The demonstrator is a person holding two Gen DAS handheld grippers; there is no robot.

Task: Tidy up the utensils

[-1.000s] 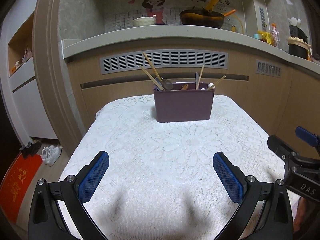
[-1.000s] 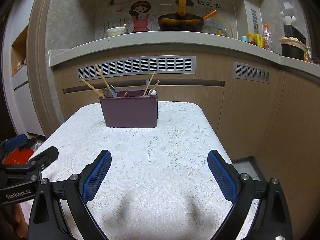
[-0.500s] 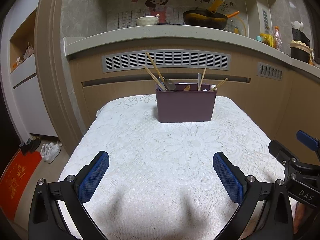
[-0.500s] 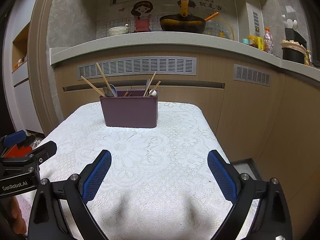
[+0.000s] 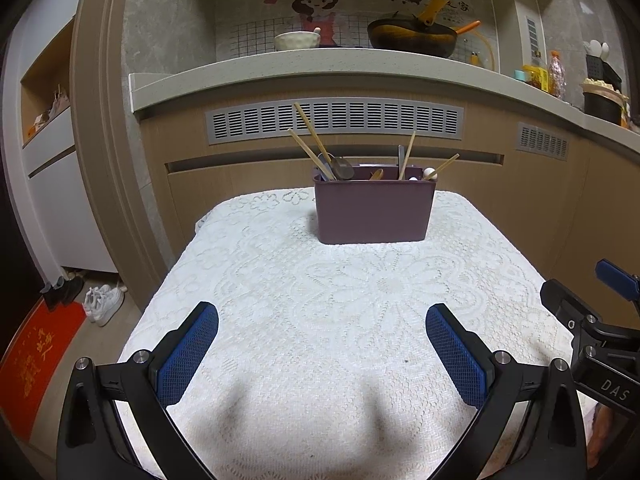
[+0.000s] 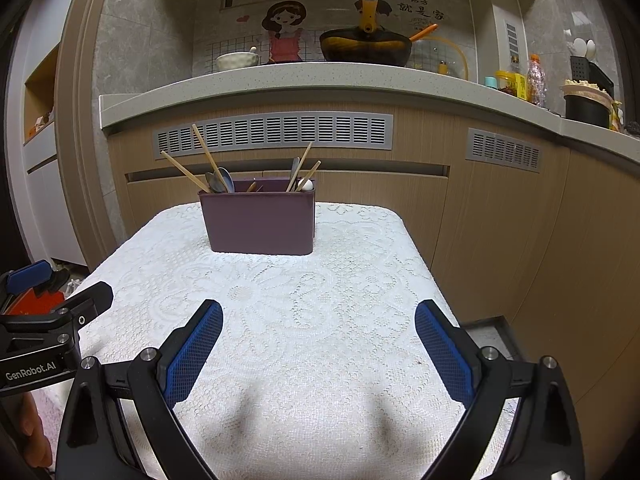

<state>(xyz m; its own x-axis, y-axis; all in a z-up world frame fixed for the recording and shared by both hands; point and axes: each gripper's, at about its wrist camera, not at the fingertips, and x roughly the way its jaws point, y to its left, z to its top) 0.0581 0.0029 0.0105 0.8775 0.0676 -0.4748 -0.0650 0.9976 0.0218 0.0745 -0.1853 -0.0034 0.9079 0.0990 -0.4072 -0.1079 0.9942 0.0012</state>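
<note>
White lace cloth covers the tabletop beneath both of my hand-held grippers. My left gripper is spread wide, its blue textured pads holding nothing, hovering over the near part of the tabletop. My right gripper is likewise spread wide and empty, also above the near edge; its black frame shows at the right margin of the left wrist view. One purple rectangular plastic utensil holder stands upright near the far edge of the tabletop, well apart from both grippers. Wooden chopsticks lean out of its left end beside metal spoons; further chopsticks and a white-tipped utensil stand at its right end. Inner dividers show in the right wrist view, but exact compartments cannot be resolved.
</note>
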